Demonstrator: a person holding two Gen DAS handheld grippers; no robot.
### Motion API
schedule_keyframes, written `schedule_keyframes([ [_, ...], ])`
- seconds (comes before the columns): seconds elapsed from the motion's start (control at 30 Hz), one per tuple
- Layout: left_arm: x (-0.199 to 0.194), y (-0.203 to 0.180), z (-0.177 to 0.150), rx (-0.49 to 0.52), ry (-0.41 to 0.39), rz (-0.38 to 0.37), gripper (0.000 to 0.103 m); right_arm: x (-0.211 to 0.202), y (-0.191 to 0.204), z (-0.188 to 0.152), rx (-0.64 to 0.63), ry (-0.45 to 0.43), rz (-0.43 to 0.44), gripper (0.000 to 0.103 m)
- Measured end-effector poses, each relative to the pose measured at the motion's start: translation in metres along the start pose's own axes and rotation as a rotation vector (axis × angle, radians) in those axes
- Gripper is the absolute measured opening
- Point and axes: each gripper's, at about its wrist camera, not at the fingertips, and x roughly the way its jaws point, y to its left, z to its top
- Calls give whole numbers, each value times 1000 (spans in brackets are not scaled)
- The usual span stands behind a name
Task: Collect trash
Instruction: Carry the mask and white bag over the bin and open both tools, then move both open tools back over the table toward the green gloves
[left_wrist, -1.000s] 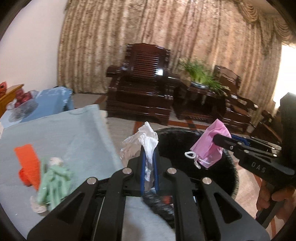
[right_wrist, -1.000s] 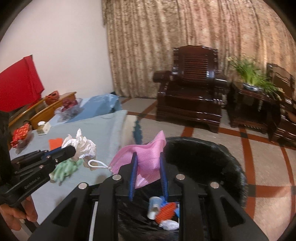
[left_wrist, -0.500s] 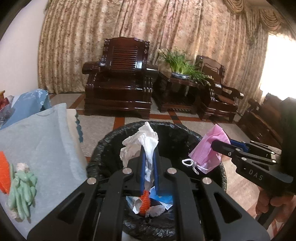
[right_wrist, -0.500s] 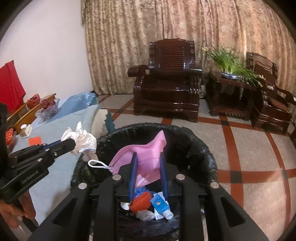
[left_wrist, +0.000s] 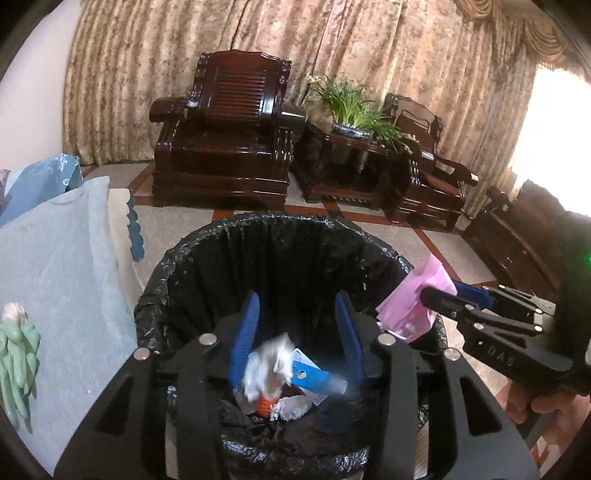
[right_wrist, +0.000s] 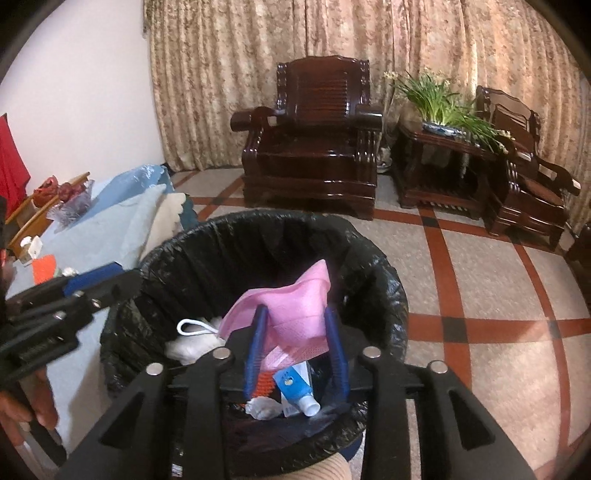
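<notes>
Both claws hung over the bin, my left claw opening to drop its tissue inside, my right claw opening, mask between its jaws.

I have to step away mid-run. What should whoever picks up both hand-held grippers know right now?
Left hand-held gripper: jaws opening over the black-lined bin, white tissue dropping free between them.
Right hand-held gripper: jaws opening, pink mask between them above the bin.
Done: tube and other scraps in the bin.
Left: green glove on the blue-covered table.
</notes>
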Motion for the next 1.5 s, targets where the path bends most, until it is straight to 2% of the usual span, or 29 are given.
schedule_keyframes([
  [0.07, -6, 2, 1, 3, -15, 15, 54, 0, -1, -2, 0, 2, -8, 47],
  [0.13, -12, 4, 2, 4, -26, 29, 62, 0, -1, -3, 3, -6, -23, 70],
  [0.23, -25, 13, 4, 3, -53, 65, 74, -5, 0, -3, 3, -36, -53, 90],
  [0.3, -34, 19, 6, -2, -67, 95, 83, -8, 2, -1, 4, -54, -67, 95],
  [0.47, -62, 36, 9, -7, -110, 169, 89, -14, 13, 7, 23, -79, 2, 97],
  [0.67, -100, 67, 8, -41, -148, 261, 91, -16, 47, 16, -9, -99, 75, 97],
  [1.13, -188, 164, -21, -161, -193, 522, 91, -3, 156, 28, -111, -110, 238, 97],
  [1.5, -222, 217, -46, -223, -197, 648, 91, 16, 233, 28, -192, -119, 329, 97],
])
